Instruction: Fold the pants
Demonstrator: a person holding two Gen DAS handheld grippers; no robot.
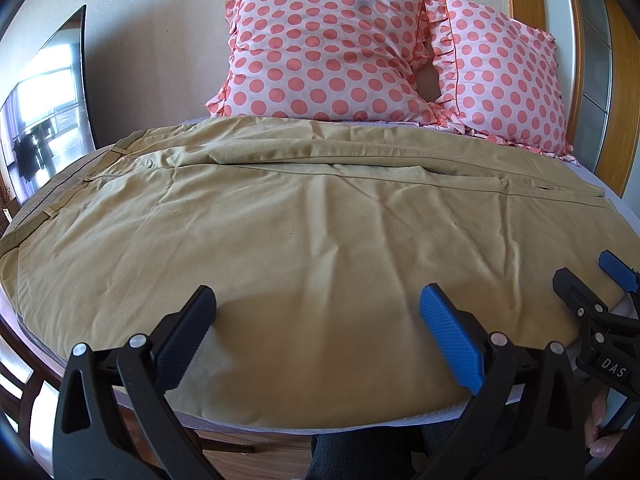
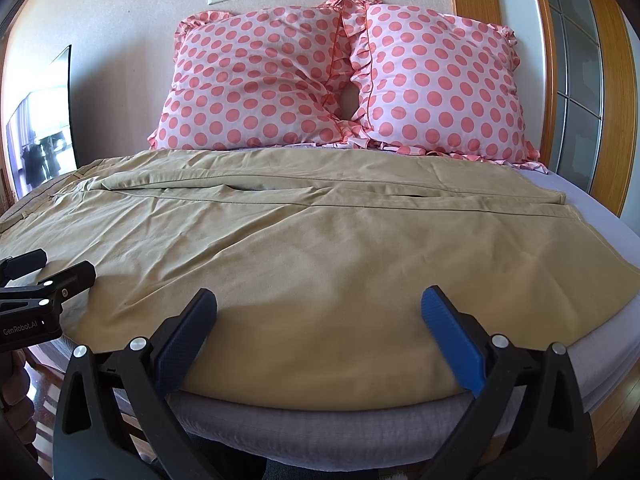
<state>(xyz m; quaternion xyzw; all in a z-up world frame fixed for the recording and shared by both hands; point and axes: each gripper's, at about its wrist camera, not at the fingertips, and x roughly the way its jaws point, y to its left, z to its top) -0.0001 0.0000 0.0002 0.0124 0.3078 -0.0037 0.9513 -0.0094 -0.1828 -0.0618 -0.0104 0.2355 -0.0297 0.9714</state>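
Tan pants [image 1: 304, 224] lie spread flat across the bed, waistband at the left, leg hems at the right; they also show in the right wrist view [image 2: 320, 248]. My left gripper [image 1: 318, 304] is open and empty, just above the pants' near edge. My right gripper [image 2: 319, 306] is open and empty over the near edge further right. In the left wrist view the right gripper [image 1: 588, 276] shows at the far right. In the right wrist view the left gripper [image 2: 52, 266] shows at the far left.
Two pink polka-dot pillows [image 1: 328, 48] [image 2: 440, 80] lean on the wall behind the pants. The lavender bed sheet [image 2: 608, 344] shows at the right and near edges. A dark screen [image 1: 48, 112] stands at the left. A wooden door frame [image 2: 612, 80] is at the right.
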